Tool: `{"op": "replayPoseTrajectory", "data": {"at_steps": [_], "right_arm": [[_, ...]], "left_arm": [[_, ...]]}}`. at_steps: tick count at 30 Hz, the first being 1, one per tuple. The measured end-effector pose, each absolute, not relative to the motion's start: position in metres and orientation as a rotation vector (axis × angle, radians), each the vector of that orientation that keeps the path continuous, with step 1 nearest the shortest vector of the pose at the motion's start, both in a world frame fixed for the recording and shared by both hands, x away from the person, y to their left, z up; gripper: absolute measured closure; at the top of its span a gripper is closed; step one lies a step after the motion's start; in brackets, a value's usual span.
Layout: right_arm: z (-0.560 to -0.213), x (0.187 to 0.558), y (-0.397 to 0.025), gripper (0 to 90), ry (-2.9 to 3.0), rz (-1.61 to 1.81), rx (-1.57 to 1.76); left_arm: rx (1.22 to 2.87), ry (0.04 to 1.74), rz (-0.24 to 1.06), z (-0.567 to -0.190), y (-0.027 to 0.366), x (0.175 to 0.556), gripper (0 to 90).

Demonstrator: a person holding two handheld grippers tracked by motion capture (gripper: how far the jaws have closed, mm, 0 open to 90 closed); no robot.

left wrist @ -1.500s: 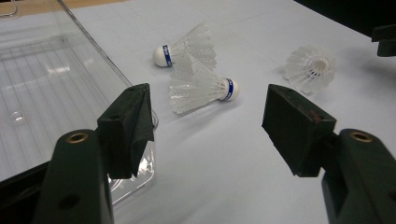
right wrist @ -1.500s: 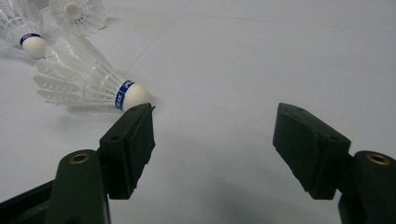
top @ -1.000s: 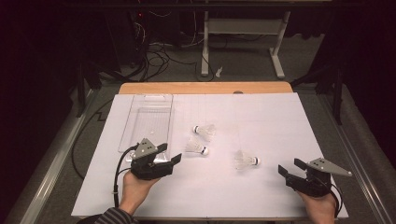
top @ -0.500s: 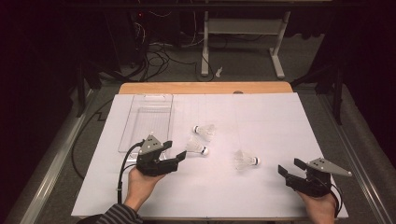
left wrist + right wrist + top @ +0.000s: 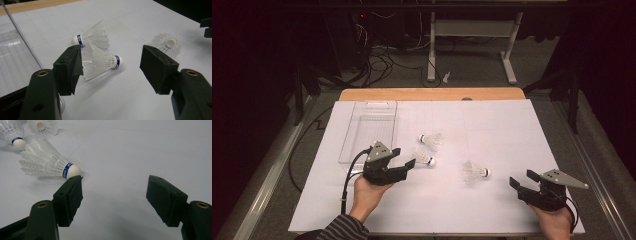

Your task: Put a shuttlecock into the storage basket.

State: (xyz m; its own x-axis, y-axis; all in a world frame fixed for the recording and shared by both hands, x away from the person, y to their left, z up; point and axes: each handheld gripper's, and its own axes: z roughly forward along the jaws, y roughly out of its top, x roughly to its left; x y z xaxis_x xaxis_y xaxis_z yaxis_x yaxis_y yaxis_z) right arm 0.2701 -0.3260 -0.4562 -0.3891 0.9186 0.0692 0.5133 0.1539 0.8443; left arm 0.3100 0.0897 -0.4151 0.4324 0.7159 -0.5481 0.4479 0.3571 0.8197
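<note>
White paper covers the table (image 5: pixel 492 210). On it lie three white plastic shuttlecocks with blue-banded cork tips. The left gripper (image 5: pixel 404 157), jaws wide apart and holding nothing, sits just beside the middle shuttlecock (image 5: pixel 424 157), near a clear plastic tray (image 5: pixel 357 145). The right gripper (image 5: pixel 523 180), also wide open and empty, rests near the right-hand shuttlecock (image 5: pixel 474 171).

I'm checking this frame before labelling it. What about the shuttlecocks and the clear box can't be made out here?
- Blue band lettering on the middle shuttlecock: left gripper view, too small and blurred to read.
- Its skirt's near edge: left gripper view, hidden behind the left gripper's finger.
- Far shuttlecock: right gripper view, cut off by the top-left edge.
- Clear box: high view, glare and transparency hide whether anything lies inside.
</note>
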Motion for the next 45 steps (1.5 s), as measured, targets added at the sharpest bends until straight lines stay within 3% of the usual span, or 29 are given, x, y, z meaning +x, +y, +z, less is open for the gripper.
{"op": "replayPoseTrajectory", "data": {"at_steps": [12, 31, 45], "right_arm": [[-0.456, 0.27, -0.326, 30.0, 1.972, 1.147, 1.357], [-0.457, 0.27, -0.326, 30.1, 1.975, 1.144, 1.357], [-0.457, 0.271, -0.326, 30.1, 1.979, 1.144, 1.356]], "left_arm": [[1.285, 1.196, 0.237, -0.414, 0.076, 0.319, 37.9], [1.294, 1.271, 0.286, -0.406, 0.066, 0.34, 35.0], [1.403, 1.337, 0.311, -0.407, 0.059, 0.352, 37.5]]}}
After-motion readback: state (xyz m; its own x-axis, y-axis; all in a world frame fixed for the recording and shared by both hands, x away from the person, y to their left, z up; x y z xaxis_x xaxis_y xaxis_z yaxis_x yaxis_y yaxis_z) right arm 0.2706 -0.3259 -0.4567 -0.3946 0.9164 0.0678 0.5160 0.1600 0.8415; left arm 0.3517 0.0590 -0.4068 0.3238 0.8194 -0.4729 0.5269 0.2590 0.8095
